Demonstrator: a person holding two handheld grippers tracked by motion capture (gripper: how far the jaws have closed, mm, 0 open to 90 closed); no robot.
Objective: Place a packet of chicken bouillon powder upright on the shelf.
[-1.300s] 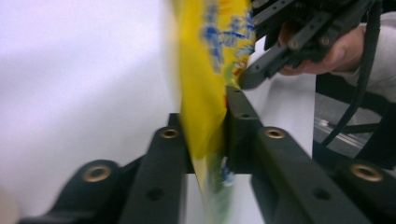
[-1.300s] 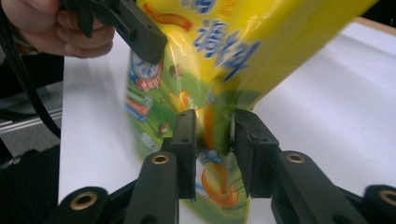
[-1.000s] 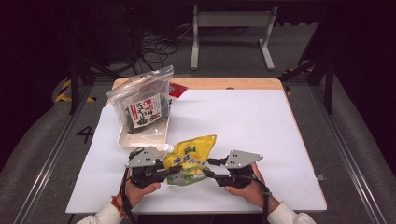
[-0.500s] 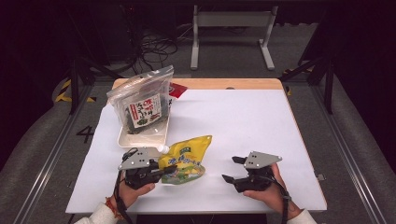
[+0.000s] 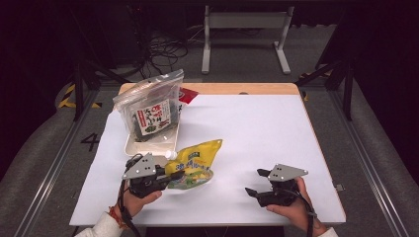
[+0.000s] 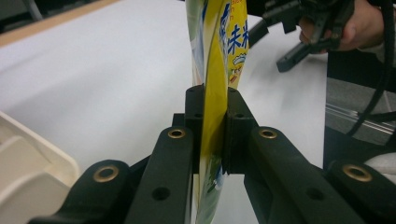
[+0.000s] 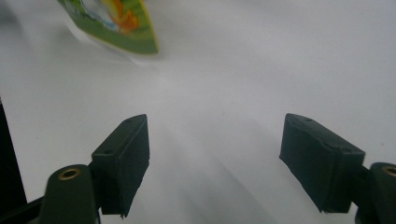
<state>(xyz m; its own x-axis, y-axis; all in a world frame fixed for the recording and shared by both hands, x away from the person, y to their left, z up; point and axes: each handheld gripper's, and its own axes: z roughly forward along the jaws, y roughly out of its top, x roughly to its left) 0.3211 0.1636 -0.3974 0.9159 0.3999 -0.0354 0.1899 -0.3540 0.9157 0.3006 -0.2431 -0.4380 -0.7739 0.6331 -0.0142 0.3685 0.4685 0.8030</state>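
A: What does the left claw [image 5: 170, 178] have between its jaws?

B: A yellow snack pouch [image 5: 195, 163], glossy and crinkled, with a green printed band along its lower edge. The jaws are pressed shut on its near edge; in the left gripper view the flat black pads sandwich the thin film of the pouch [image 6: 215, 88], which rises edge-on straight ahead of the claw [image 6: 214, 121].

A: And where does the rest of the pouch lie?

B: It stretches away from the left claw over the white table [image 5: 257, 128], its pointed far corner lifted a little.

A: The right claw [image 5: 253, 183]?

B: Spread wide, holding nothing. It sits low over the table, well apart from the pouch. In the right gripper view the two blocky matte pads stand far apart with bare white table between them, and the claw [image 7: 212, 163] has the pouch's green corner [image 7: 126, 28] ahead and to its left.

A: Anything else near the left claw?

B: Just beyond it stands a cream plastic tray [image 5: 129, 147] with rounded corners. A clear zip bag [image 5: 150, 111] with dark contents and a red-and-white label stands leaning in that tray. A small white cap [image 5: 171, 154] lies between the tray and the pouch. Something flat and red [image 5: 188, 94] shows behind the bag.
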